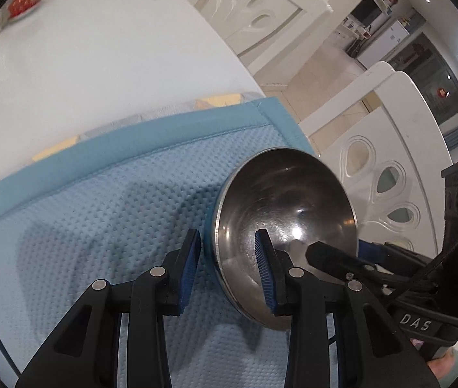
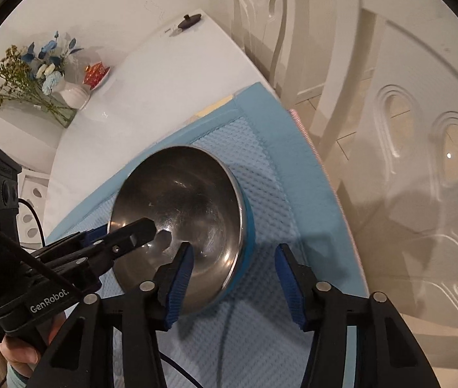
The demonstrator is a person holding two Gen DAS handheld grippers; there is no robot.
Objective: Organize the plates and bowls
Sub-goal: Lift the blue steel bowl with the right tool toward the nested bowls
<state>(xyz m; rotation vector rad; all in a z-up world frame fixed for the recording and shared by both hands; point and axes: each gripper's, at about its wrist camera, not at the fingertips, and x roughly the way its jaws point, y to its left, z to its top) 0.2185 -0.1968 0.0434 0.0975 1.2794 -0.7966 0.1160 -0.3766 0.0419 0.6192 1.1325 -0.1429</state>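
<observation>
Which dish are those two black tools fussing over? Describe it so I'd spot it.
Look at the white table, then the blue quilted mat at its near end. On it sits a shiny steel bowl with a blue outside, the only dish there, both tools' fingers straddling its rim.
</observation>
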